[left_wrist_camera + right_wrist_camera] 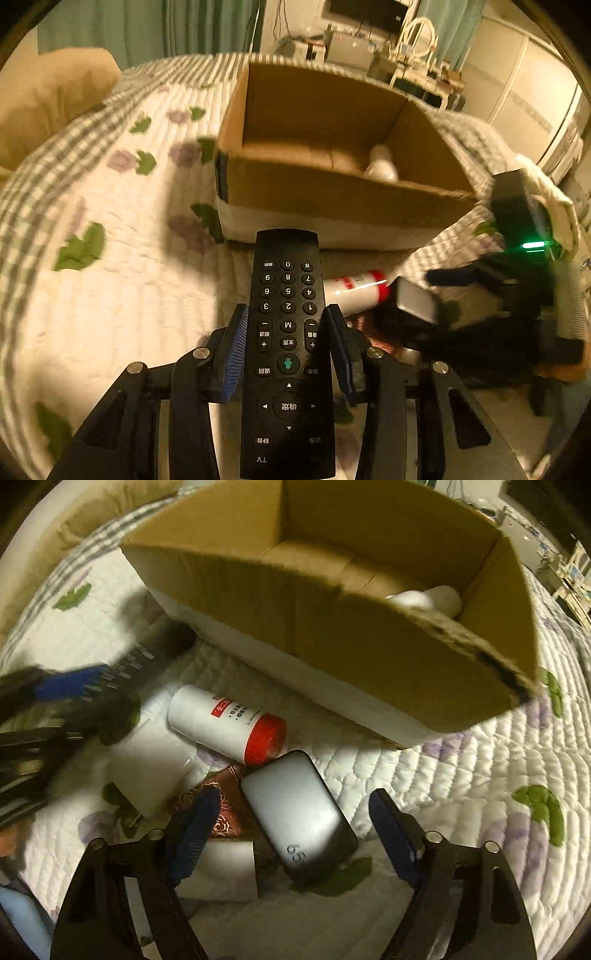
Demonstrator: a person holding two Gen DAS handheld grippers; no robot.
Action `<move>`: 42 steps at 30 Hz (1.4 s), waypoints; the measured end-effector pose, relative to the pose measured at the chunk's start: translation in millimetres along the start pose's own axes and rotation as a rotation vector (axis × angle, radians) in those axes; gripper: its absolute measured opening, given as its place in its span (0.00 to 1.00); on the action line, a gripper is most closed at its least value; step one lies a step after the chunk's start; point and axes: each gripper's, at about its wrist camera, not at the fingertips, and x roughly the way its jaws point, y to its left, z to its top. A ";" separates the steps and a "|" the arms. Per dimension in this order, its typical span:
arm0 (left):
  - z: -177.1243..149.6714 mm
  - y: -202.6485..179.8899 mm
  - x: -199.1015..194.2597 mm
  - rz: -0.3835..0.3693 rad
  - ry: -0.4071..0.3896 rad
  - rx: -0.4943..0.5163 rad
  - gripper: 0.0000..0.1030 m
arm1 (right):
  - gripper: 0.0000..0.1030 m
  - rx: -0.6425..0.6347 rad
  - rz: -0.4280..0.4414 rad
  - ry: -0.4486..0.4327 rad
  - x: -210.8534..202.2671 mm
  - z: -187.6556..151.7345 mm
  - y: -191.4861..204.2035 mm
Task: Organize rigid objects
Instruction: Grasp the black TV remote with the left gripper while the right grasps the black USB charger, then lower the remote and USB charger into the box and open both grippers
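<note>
My left gripper [287,314] is shut on a black TV remote [287,332] and holds it above the quilt, short of an open cardboard box [332,192]. A white bottle [382,166] lies in the box's far right corner. My right gripper [291,805] is open over a grey power bank [299,808], its fingers on either side of it. A white bottle with a red cap [225,723] lies beside the power bank, in front of the box [369,653]. The left gripper with the remote [122,668] shows blurred at the left.
A white box [147,768], a dark red patterned item [221,805] and a silver can [229,867] lie around the power bank on the floral quilt [110,295]. A tan pillow [48,99] lies at the far left. Furniture stands beyond the bed.
</note>
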 end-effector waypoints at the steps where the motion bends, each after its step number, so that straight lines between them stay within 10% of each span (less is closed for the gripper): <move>1: -0.1 -1.1 -5.4 0.000 -0.011 0.004 0.41 | 0.69 -0.007 0.003 0.013 4.1 2.0 0.8; 9: -4.3 -9.2 -20.7 0.012 -0.041 0.037 0.41 | 0.46 -0.072 -0.025 -0.030 -4.3 -3.9 19.4; 20: 11.0 -17.8 -61.3 0.011 -0.153 0.091 0.41 | 0.40 -0.004 -0.022 -0.427 -118.0 -30.5 23.5; 28: 78.6 -34.5 -93.6 0.031 -0.314 0.136 0.41 | 0.40 0.002 -0.070 -0.640 -218.0 17.8 15.9; 42: 154.5 -27.4 -6.0 0.108 -0.260 0.110 0.41 | 0.40 0.068 -0.123 -0.525 -175.5 119.1 -34.1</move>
